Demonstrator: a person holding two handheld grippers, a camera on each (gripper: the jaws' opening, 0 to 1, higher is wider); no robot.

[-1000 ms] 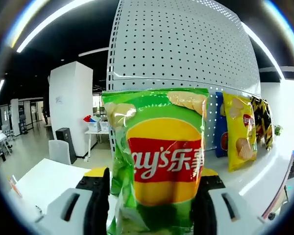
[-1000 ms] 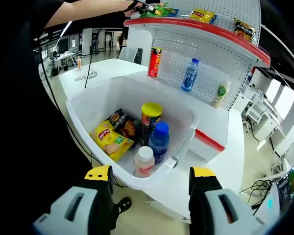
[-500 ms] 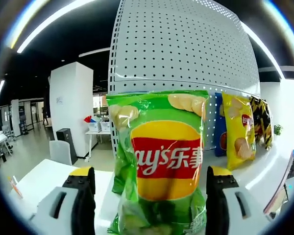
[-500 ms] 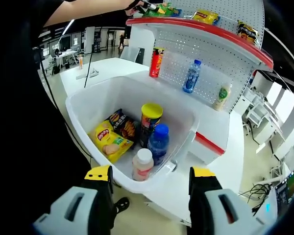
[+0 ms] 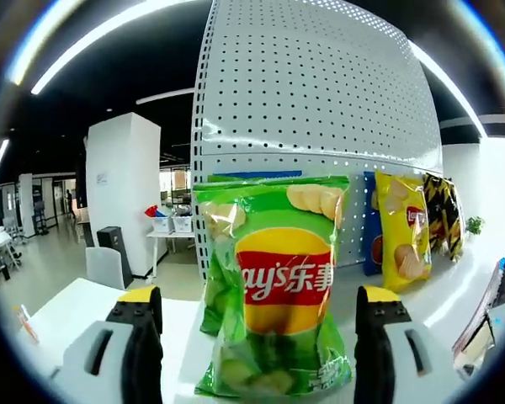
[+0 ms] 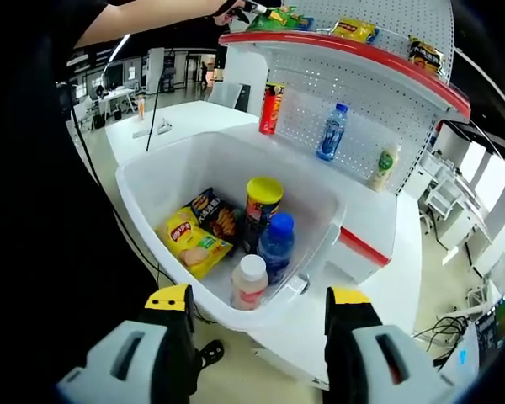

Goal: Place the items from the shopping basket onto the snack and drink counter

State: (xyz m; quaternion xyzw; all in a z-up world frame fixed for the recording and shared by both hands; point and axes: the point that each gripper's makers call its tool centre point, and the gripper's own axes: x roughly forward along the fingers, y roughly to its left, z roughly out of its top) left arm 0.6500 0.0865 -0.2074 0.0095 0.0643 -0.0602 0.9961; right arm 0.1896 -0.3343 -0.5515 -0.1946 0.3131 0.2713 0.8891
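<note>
Your left gripper (image 5: 257, 337) stands open on the top shelf (image 5: 454, 290), jaws spread wide on either side of the green chip bag (image 5: 278, 286) and clear of it. A second ago those jaws pinched the bag's lower edges; they have since parted and the bag looks a little farther off, so you have let go and begun backing away. It stands on its own against the pegboard (image 5: 320, 93), which suggests this item is delivered.

The bag is upright, long axis vertical, printed front facing you, top seam up near the pegboard's lower rail. It sits at the left end of a row, with a blue bag (image 5: 370, 231) and a yellow bag (image 5: 404, 227) just beside it to the right.

Your right gripper (image 6: 257, 337) hangs open and empty above the white basket (image 6: 151, 185), touching nothing. Inside wait a yellow-lidded can (image 6: 263, 206), a blue-capped bottle (image 6: 275, 244), a white-capped bottle (image 6: 250, 282), a yellow chip bag (image 6: 191, 244) and a dark bag (image 6: 215, 215). Plenty remains to shelve.
</note>
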